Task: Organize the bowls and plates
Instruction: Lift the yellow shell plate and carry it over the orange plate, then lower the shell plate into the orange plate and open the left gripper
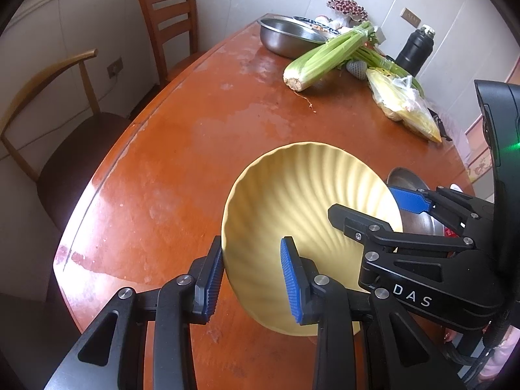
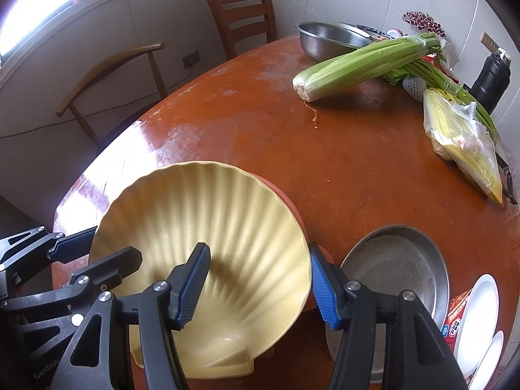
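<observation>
A pale yellow, shell-shaped ribbed bowl [image 2: 208,253] sits tilted above the near part of the worn reddish-brown wooden tabletop [image 2: 341,149], carried by both claws. The left claw [image 1: 252,279] straddles the bowl's left rim, its blue ribbed pads narrowly parted with the wall between them; the outer pad lies against the outside, while the inner one stands over the hollow. The right claw [image 2: 260,286] brackets the opposite rim, one pad inside the bowl and one outside; whether those pads press the wall cannot be told.

Just beside the bowl on the right lies a shallow round grey metal pan [image 2: 399,273], close to the right claw's outer finger. Beyond it, at the tabletop's edge, are white plates [image 2: 481,318] over a red printed packet [image 2: 455,318].

Well apart at the far end lie a green celery bunch [image 2: 357,65], a steel mixing bowl [image 2: 325,40], a clear plastic bag of yellow contents [image 2: 461,143] and a black flask [image 2: 492,78]. Two wooden chairs [image 2: 243,16] stand along the far left edge.
</observation>
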Available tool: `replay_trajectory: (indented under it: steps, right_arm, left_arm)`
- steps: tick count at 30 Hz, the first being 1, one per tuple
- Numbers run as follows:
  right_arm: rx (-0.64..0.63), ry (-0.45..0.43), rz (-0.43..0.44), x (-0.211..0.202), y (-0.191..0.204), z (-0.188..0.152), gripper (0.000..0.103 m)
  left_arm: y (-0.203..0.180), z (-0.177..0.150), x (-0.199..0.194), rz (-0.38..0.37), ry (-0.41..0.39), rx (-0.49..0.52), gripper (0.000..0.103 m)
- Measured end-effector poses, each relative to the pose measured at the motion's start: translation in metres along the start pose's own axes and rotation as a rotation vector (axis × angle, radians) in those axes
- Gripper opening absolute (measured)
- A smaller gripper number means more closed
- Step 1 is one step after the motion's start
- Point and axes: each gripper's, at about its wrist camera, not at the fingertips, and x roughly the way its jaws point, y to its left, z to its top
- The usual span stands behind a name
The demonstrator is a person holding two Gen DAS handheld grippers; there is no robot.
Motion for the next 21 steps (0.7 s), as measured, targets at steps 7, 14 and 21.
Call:
replay_trajectory:
  steps: [7,14,21]
  right_arm:
    - [0.003,-0.004,0.003,-0.0007,0.0004,0.0010,0.060]
    - [-0.004,-0.006,0.004,0.0022,0.0044,0.0028,0.060]
    - [0.017,-0.028,0.009,-0.0044,0.0006,0.0038,0.060]
  left_arm:
    - [0.0004,-0.0007,0.0002,0.000,0.002,-0.004,0.034]
    - [0.0048,-0.0017,-0.0003,0.004,0.003,-0.012,0.034]
    - [0.0058,-0.0028,-0.0033,0.001,-0.007,-0.006,0.035]
